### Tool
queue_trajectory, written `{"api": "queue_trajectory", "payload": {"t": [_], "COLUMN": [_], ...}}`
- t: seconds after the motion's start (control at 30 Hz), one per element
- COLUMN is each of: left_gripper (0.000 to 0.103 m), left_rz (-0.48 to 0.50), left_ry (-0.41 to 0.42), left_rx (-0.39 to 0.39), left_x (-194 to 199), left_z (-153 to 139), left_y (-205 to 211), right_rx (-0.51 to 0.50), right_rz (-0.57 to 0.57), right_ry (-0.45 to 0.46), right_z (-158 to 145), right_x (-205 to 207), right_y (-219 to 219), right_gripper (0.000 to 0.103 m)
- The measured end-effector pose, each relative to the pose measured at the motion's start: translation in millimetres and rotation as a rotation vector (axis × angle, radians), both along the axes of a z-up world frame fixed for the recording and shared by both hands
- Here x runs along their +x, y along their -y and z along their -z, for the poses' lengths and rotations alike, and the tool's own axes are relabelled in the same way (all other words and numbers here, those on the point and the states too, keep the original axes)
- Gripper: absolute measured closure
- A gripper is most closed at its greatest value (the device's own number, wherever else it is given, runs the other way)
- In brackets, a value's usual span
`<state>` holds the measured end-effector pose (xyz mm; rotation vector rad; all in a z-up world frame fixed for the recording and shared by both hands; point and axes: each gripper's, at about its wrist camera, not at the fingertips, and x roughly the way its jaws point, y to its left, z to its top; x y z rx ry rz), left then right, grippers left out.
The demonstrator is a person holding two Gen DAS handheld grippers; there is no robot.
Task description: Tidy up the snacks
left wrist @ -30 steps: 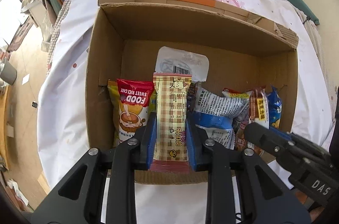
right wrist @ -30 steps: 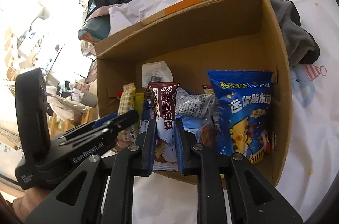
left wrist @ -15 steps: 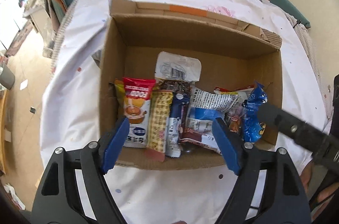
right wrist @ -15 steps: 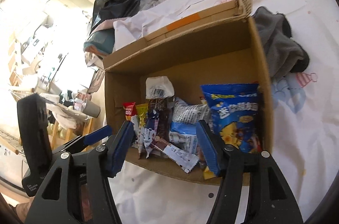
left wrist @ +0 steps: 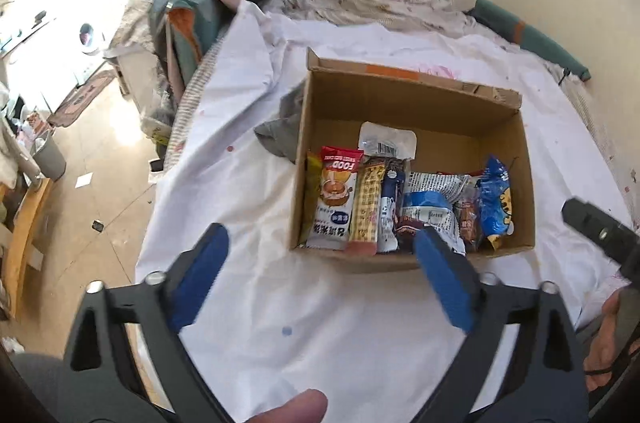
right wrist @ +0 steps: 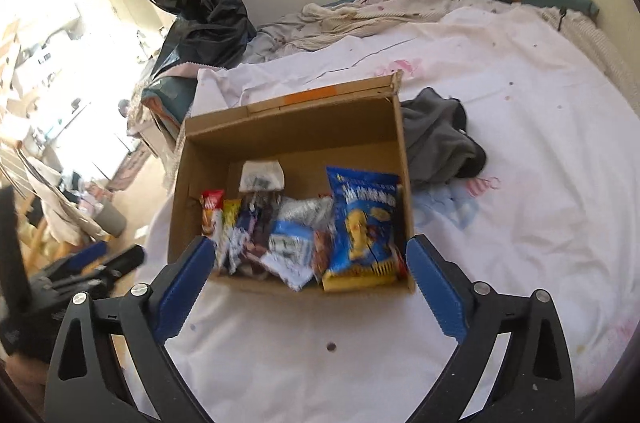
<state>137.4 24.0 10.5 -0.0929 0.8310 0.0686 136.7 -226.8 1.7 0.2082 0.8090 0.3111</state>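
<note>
- Several snack packets are seen standing in a row along the near wall of the cardboard box (left wrist: pixel 404 103): a red rice-cake packet (left wrist: pixel 335 197) at the left end, a checked yellow bar (left wrist: pixel 366 207) touching it, a dark wafer packet (left wrist: pixel 390 207) next, and a blue chip bag (right wrist: pixel 362 219) at the right end.
- A white pouch (left wrist: pixel 386 141) is propped behind the row, and the back half of the box floor is left bare.
- The box is set on a white sheet (left wrist: pixel 320 303) spread over a bed, with a grey cloth (right wrist: pixel 436 139) bunched just beside one side wall.
- The left gripper (left wrist: pixel 320 279) is held above the sheet in front of the box; its jaws have just been opening, are spread wide, and nothing is held between them.
- The right gripper (right wrist: pixel 308 283) is likewise spread wide and empty, its jaws having just been opening, with the box's near wall framed between the pads but not touched.
- The row is judged loosely packed, so the tall thin packets could slump towards the bare back half if the box is nudged.
- Such a nudge could be caused by a wide-spread pad catching the near wall on the next reach.
- No loose snacks are seen on the sheet, so the task is judged close to done.
</note>
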Motion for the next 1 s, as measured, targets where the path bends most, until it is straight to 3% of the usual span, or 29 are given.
{"api": "queue_trajectory", "payload": {"t": [0.13, 0.33, 0.47, 1.0], "left_gripper": [0.006, 0.000, 0.000, 0.000], "left_rz": [-0.011, -0.024, 0.021, -0.012], "left_ry": [0.035, 0.089, 0.078, 0.057], "left_rx": [0.027, -0.032, -0.044, -0.041], "left_x": [-22.8, -44.8, -43.8, -40.4], "left_z": [-2.6, -7.0, -1.7, 9.0], "left_y": [1.0, -3.4, -2.4, -4.2], "right_rx": [-0.020, -0.079, -0.102, -0.145], "right_rz": [-0.001, 0.018, 0.058, 0.073], "right_ry": [0.017, 0.067, 0.078, 0.061], "right_z": [1.2, 2.2, 8.1, 19.3], "right_x": [-20.5, -45.8, -50.6, -42.5], "right_y": [-4.3, -13.8, -17.0, -24.3], "right_gripper": [0.004, 0.004, 0.004, 0.004]}}
